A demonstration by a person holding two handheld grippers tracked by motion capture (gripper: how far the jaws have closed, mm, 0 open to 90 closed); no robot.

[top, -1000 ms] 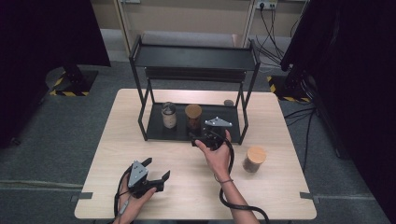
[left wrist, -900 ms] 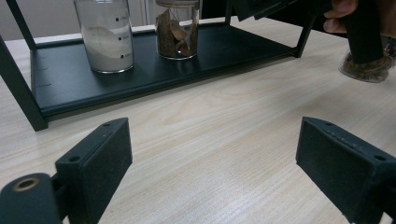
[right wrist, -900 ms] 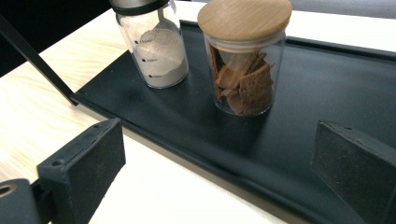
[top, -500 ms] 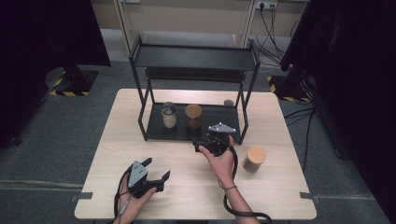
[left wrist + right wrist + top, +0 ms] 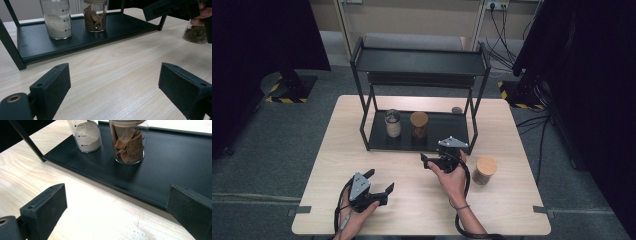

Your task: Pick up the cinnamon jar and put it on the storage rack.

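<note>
A black two-tier rack (image 5: 422, 62) stands at the table's far middle. Its bottom shelf (image 5: 447, 125) carries a glass jar of white powder (image 5: 392, 123) and a cork-lidded jar of brown bark pieces (image 5: 418, 124). My right gripper (image 5: 434, 156) hovers open just in front of the shelf's right part, with nothing between its jaws. In the right gripper view the powder jar (image 5: 86, 135) and the bark jar (image 5: 128, 141) stand beyond the open right gripper (image 5: 116, 207). My left gripper (image 5: 380, 180) rests open near the front edge, also holding nothing.
A third cork-lidded jar (image 5: 485, 170) stands on the table right of my right hand. A small round object (image 5: 456, 110) lies behind the rack's right leg. In the left gripper view the shelf (image 5: 100, 32) lies ahead across bare wood.
My right gripper has drawn back a little from the shelf towards the person. The left gripper and the jars have stayed put.
</note>
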